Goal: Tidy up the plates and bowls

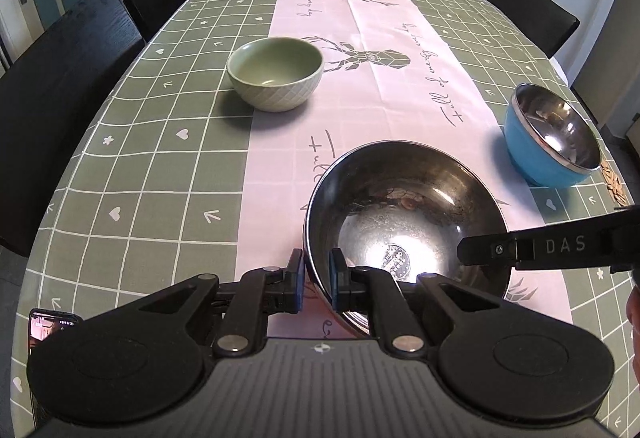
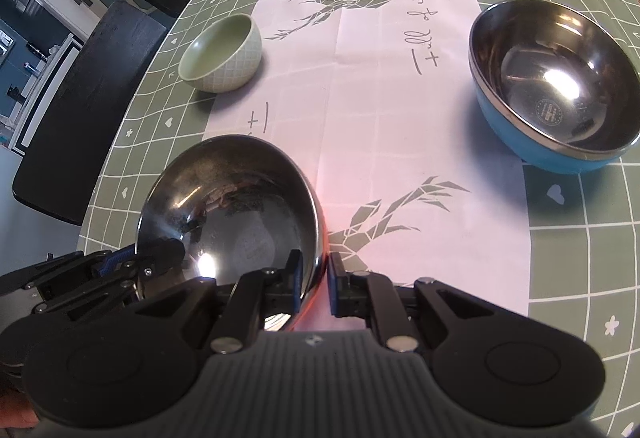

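three bowls sit apart, none stacked yet: left gripper point(image 1: 316, 280) and right gripper point(image 2: 314, 284) each clamp opposite rims of the near steel bowl point(image 1: 404, 222), while green bowl point(image 1: 275, 74) and blue bowl point(image 1: 552, 134) wait untouched.

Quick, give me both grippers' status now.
Left gripper: closed on the near-left rim of the steel bowl.
Right gripper: closed on the same bowl's near-right rim.
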Motion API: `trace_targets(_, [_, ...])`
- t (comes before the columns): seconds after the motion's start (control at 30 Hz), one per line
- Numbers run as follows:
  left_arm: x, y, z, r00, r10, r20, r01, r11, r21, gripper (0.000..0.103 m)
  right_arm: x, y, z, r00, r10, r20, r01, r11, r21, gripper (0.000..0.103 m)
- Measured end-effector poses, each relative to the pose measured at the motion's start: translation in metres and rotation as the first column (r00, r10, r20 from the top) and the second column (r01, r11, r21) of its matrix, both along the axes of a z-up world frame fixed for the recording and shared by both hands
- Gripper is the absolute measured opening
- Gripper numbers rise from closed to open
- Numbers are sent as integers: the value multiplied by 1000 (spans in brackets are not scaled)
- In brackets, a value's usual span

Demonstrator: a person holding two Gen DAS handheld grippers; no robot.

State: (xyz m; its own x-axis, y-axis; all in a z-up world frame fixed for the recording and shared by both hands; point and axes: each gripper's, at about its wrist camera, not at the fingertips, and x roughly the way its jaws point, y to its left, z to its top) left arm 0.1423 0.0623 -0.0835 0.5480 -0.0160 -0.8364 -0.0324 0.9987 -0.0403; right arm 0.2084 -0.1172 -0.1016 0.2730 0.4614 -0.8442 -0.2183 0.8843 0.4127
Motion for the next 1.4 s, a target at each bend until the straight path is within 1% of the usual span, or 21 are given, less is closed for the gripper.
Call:
trace_targets(0.07, [0,0,-2,1000,5,-1,-5,1000,-9,19,0,1,0,1000,1,2,-1,1000,4,14])
trace_targets(0.1, [1,1,-3,1000,9,-3,-9,1000,-13,21,0,2,1,1000,2,5,-2,1000,5,14])
trace_targets(0.17, [2,2,-4,1000,10,-6,-11,1000,-25,28,1,4,2,1000,9,10,-9,1000,10,17])
trace_targets(0.23, [1,5,-6,1000,14,-7,-14,999,-45,30,1,5,3,1000,21,16,-21,1000,15,20])
trace_targets(0.3, [2,8,-6,1000,18,-4,-18,998,-63,32,-1,7,4,999,34,21,-35,999,17,26])
trace_targets(0.33, [2,9,-5,1000,22,0,-22,997,-71,38,-1,8,4,999,39,26,-39,999,16,27])
trace_targets(0.37, [1,11,-5,1000,27,5,-26,997,-77,47,-2,8,5,999,42,31,-42,999,11,27])
trace_targets(0.43, [0,11,-3,999,28,16,-27,997,-77,58,-3,10,7,998,46,47,-46,999,2,29])
trace_targets(0.5, [-1,11,-2,999,31,30,-28,997,-70,63,-4,10,9,997,47,64,-47,999,-1,37])
trace_targets(0.53, [-1,12,-1,999,38,34,-36,997,-69,65,-5,9,10,996,47,72,-47,999,-4,39])
trace_targets(0.57, [-2,14,0,998,49,40,-46,996,-73,66,-5,9,12,996,48,80,-47,999,-7,42])
trace_targets(0.63, [-3,18,3,996,69,52,-65,995,-81,66,-7,8,15,994,51,95,-50,999,-14,42])
trace_targets(0.7, [-5,22,8,993,88,81,-80,993,-90,67,-9,7,18,992,52,113,-51,999,-16,47])
trace_targets(0.8, [-9,29,15,988,93,124,-80,991,-106,68,-12,5,26,988,52,147,-49,999,-23,48])
trace_targets(0.9, [-10,36,24,983,101,154,-84,990,-111,68,-15,1,36,982,46,183,-45,999,-10,49])
trace_targets(1.0, [-8,47,36,981,90,174,-63,986,-156,67,-14,-2,46,977,38,211,-42,999,12,49])
trace_targets(1.13, [-6,60,54,973,96,209,-57,982,-182,66,-10,-6,60,971,18,240,-25,999,24,51])
trace_targets(1.2, [-5,63,62,970,90,227,-41,976,-213,66,-6,-11,64,969,0,247,-9,999,35,52])
trace_targets(1.27, [-3,62,69,968,74,240,-16,972,-235,66,-2,-18,68,968,-24,251,14,999,43,54])
trace_targets(1.4, [4,44,81,965,30,262,39,966,-255,66,5,-36,74,962,-84,259,70,995,64,55])
